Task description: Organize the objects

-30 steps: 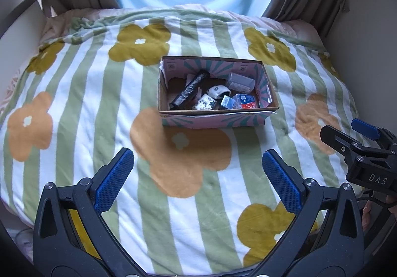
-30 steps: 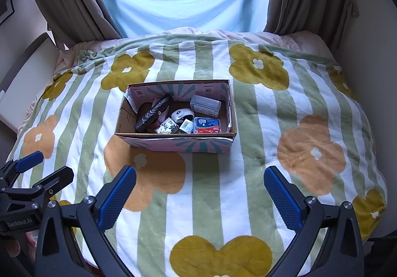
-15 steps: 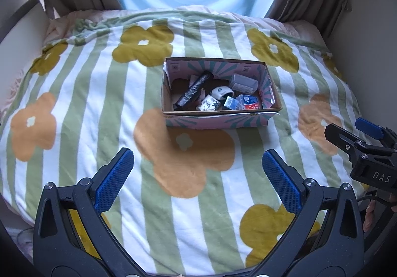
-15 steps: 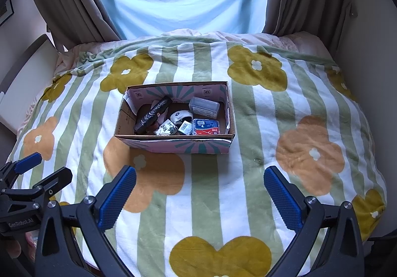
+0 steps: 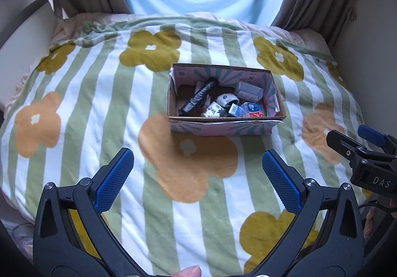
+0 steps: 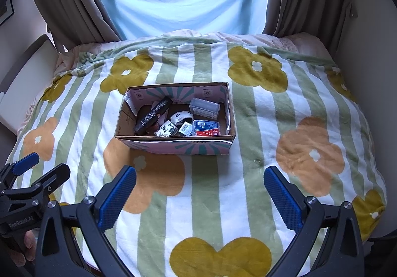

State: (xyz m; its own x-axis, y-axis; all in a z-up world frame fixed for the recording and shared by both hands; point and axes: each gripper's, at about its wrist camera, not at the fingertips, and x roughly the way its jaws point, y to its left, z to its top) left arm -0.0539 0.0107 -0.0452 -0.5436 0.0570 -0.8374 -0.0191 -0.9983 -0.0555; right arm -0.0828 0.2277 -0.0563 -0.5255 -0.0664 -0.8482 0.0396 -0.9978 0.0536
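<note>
Both grippers, left (image 5: 197,170) & right (image 6: 199,189), gape wide, holding nothing, well short of cardboard box (image 6: 173,146). Bare blanket (image 6: 260,153) all round box.

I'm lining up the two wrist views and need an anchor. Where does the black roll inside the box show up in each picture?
Left wrist view: the black roll lies slanted in the left half of the box, just above picture centre.
Right wrist view: the black roll lies slanted in the box's left half, left of picture centre.
Shared landmark: the clear case at the box's far right corner.
</note>
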